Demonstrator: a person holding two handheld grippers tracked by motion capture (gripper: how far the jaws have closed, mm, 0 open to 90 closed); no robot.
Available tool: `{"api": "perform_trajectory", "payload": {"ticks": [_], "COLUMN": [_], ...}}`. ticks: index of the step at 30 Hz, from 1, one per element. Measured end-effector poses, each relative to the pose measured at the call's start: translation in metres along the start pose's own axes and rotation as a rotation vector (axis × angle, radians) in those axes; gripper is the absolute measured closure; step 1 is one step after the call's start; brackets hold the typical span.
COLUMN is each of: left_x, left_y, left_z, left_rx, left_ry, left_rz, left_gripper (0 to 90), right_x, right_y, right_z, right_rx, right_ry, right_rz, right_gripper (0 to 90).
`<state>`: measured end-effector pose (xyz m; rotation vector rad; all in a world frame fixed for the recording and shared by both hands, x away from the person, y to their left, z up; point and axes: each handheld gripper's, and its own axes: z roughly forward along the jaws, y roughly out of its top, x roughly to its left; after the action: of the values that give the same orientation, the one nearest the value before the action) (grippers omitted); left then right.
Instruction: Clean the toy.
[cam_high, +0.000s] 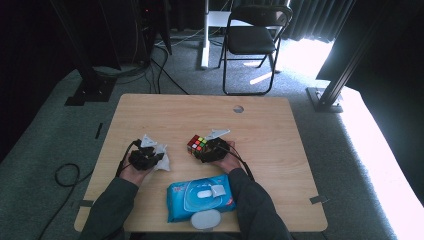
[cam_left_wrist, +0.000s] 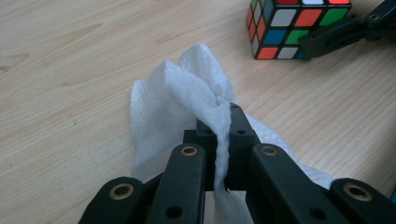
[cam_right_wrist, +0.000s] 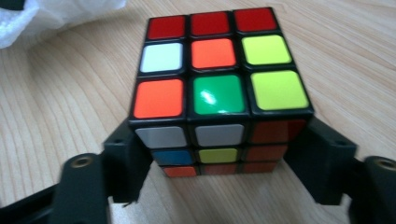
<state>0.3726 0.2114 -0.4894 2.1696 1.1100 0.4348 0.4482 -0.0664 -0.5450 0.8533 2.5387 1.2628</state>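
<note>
The left gripper rises from the bottom of its own view with its jaws pressed together on a fold of the wipe. The rest of the sheet billows up and to the left over the table.

The wipe is white, thin and embossed with a fine dimpled weave, and it is crumpled into loose peaks. It looks very light and limp, so it will sag and trail, and probably cling if damp. A pinch on a bunched fold like this one should hold better than a grip on a single edge.

In the right gripper view, the right gripper has its jaws spread wide around the cube. The pads sit against the lower parts of its two opposite side faces, which reads as a grip. The cube is a scrambled puzzle with glossy red, orange, white, green and yellow stickers on black plastic. It should be rigid, light and rather slippery, and its layers may twist, so flat pads centred on opposite faces suit it best.

In the high view, the cube is at the middle of the table and the wipe lies to its left. A blue pack sits below them near the bottom edge.
</note>
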Motion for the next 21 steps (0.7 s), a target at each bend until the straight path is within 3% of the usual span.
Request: {"api": "perform_trajectory", "payload": {"ticks": [8,21], "left_x": [-0.001,0.001], "left_y": [0.007,0.023], "left_z": [-0.001,-0.006], "left_rx": [-0.019,-0.073], "left_ry": [-0.005,-0.033], "left_rz": [0.006,0.025], "left_gripper": [87.3,87.2], "right_x": [0.004,0.012], "right_y": [0.002,0.006], "right_z": [-0.004,-0.01], "right_rx": [-0.007,0.0], "right_ry": [-0.037,-0.039], "right_rz": [-0.022,-0.085], "right_gripper": [34.0,34.1]}}
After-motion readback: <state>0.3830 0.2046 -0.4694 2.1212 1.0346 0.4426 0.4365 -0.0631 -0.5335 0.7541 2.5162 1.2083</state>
